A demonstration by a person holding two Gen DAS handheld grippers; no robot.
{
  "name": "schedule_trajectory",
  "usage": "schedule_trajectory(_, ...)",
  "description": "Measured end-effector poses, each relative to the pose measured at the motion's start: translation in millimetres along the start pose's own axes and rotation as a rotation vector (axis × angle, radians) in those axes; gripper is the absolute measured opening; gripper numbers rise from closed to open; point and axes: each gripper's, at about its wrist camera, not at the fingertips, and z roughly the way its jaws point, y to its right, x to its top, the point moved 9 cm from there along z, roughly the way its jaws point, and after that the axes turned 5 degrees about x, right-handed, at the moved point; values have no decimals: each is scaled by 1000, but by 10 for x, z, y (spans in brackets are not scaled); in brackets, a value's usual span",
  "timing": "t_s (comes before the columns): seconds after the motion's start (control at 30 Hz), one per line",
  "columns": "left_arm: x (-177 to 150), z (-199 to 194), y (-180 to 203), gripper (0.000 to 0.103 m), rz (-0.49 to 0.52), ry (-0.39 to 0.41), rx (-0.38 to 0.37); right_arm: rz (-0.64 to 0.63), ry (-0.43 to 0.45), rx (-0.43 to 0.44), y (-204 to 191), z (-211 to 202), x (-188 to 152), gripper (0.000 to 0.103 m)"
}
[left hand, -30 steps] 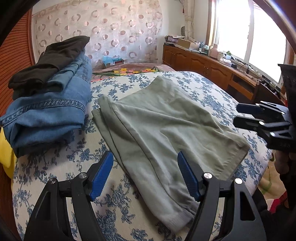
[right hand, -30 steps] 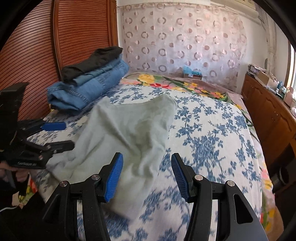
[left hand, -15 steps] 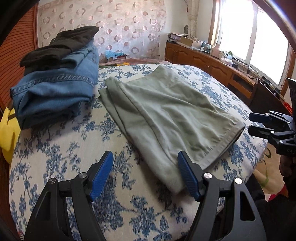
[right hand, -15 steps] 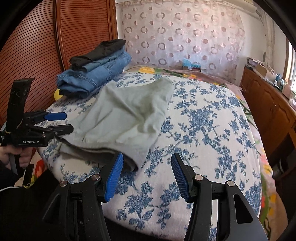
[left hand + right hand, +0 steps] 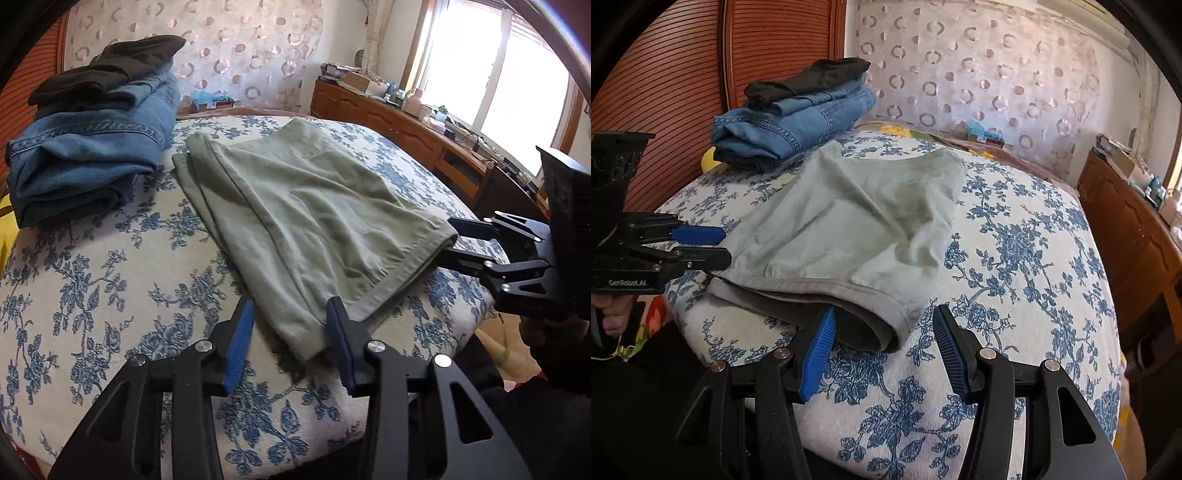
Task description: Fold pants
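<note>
Pale green pants lie folded lengthwise on the blue-flowered bedspread, with the waistband at the near edge. They also show in the right wrist view. My left gripper is open, its fingers on either side of the near left waistband corner. My right gripper is open around the other waistband corner, and it also shows in the left wrist view. The left gripper also shows in the right wrist view at the cloth's edge.
A stack of folded blue jeans topped by a black garment sits at the far left of the bed. A wooden cabinet runs under the window on the right. A louvered wooden door stands behind the stack.
Both grippers have drawn back toward the near end of the pants and come down to the waistband corners. The left gripper's fingers are closer together. The pants have not moved.
</note>
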Motion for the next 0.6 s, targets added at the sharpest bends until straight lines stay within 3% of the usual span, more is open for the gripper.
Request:
schedule_trajectory(0.07, -23, -13, 12, 42, 1, -2, -1, 2, 10, -2, 5, 13, 5, 51)
schedule_trajectory(0.17, -65, -27, 4, 42, -10, -8, -5, 10, 30, 11, 9, -14, 7, 25)
schedule_trajectory(0.23, -73, -54, 18, 38, -15, -6, -17, 16, 37, 16, 24, -22, -2, 17)
schedule_trajectory(0.3, -98, -82, 48, 24, -27, -3, -30, 18, 36, 27, 20, -20, -24, 12)
schedule_trajectory(0.47, -21, -206, 134, 11, -10, 42, -21, 31, 46, 18, 50, -49, -48, 7)
schedule_trajectory(0.6, 74, -323, 208, 9, -1, 67, -31, 62, 63, 19, 118, -117, -42, 7)
